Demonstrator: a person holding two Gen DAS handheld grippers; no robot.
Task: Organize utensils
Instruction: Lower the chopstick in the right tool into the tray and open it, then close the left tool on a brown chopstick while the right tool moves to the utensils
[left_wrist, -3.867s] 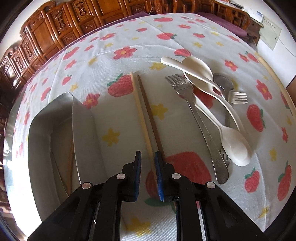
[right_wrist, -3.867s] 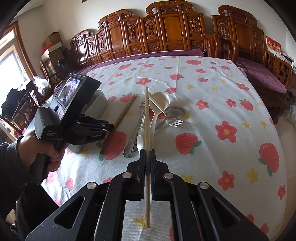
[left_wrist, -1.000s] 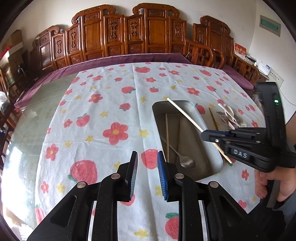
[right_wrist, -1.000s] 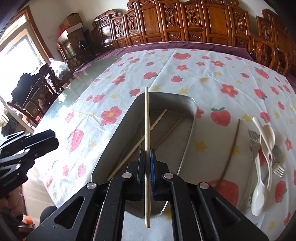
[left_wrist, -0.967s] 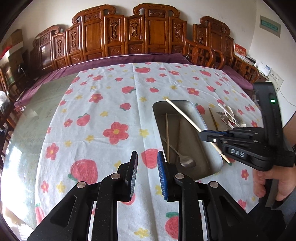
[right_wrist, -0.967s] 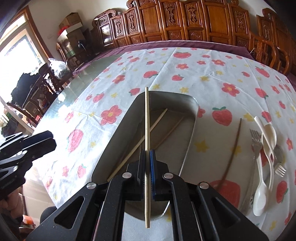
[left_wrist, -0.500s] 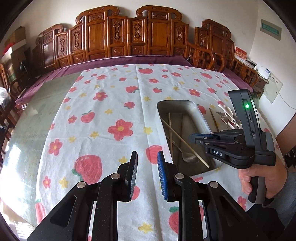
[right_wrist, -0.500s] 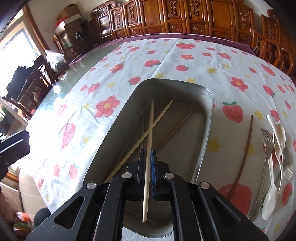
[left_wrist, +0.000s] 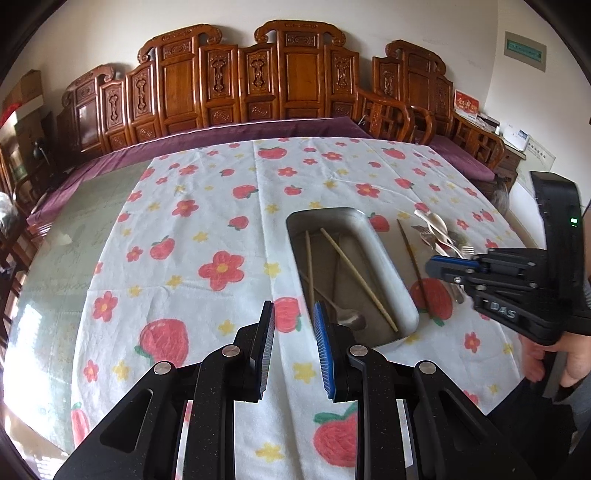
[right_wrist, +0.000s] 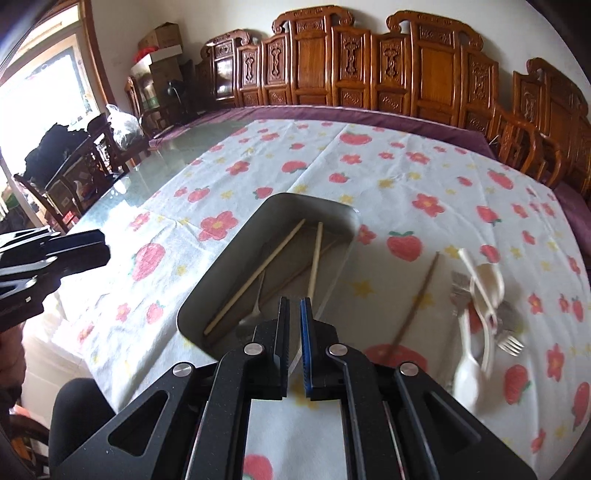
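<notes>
The metal tray (right_wrist: 343, 221) sits on the strawberry-print tablecloth (left_wrist: 207, 229) and serves as the landmark here. Inside it lie three light chopsticks (right_wrist: 314, 258) and a metal spoon (left_wrist: 347, 315); two of the sticks lean against the tray's walls. Just to the right of the tray, on the cloth, lies a single dark chopstick (right_wrist: 417, 295), and beyond that a heap of forks and white spoons (right_wrist: 480, 314), blurred in the right wrist view.

The right gripper (right_wrist: 294, 347) hangs above the near end of the tray with its jaws nearly together and nothing between them. The left gripper (left_wrist: 295, 350) hovers over the cloth to the left of the tray, its jaws narrowly parted and likewise empty.

Judging by this, a drop into the tray is finished and the step in hand is the reach for the next piece. The dark chopstick, nearest the tray, looks the likely target. That would call for the right gripper to open, swing to the right of the tray, come down astride the thin stick and close on it squarely so it does not roll.
</notes>
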